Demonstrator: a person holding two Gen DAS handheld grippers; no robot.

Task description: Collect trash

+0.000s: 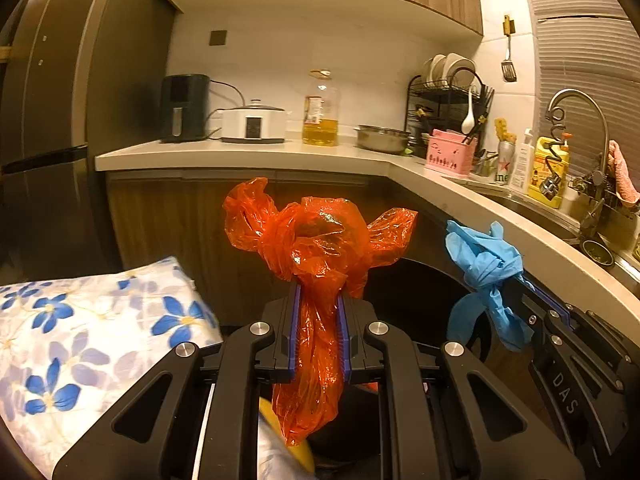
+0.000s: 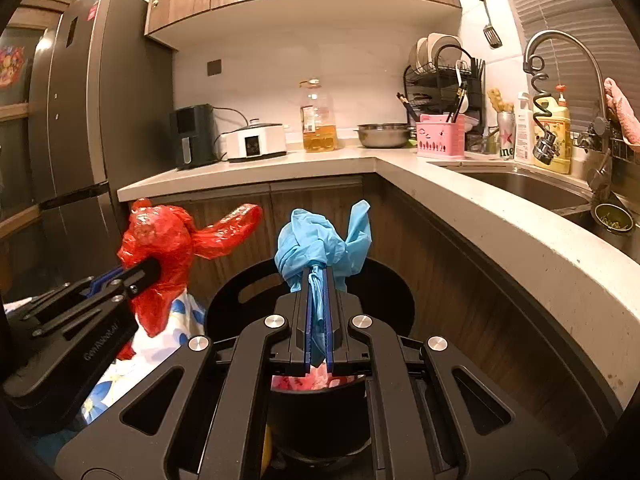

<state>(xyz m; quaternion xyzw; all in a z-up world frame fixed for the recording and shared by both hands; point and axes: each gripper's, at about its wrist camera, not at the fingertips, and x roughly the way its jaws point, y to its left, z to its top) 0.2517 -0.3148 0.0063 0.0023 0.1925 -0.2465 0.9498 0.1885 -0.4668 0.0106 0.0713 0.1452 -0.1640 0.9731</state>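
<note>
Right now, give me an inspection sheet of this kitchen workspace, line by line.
Surface: pale L-shaped countertop, crowded along the wall.
Job's things: orange plastic bag; blue glove; black bin below.
Clutter: oil bottle, steel bowl, pink caddy, dish rack.
Grippers: left gripper shut on the bag; right gripper shut on the glove.
Cables: cooker cord at the wall.
Surroundings: fridge, sink, floral cloth.

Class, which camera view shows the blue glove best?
The right wrist view: the blue glove sits centred, clamped in the right hand-held gripper. The left wrist view shows it off to the right, seen from the side.
</note>
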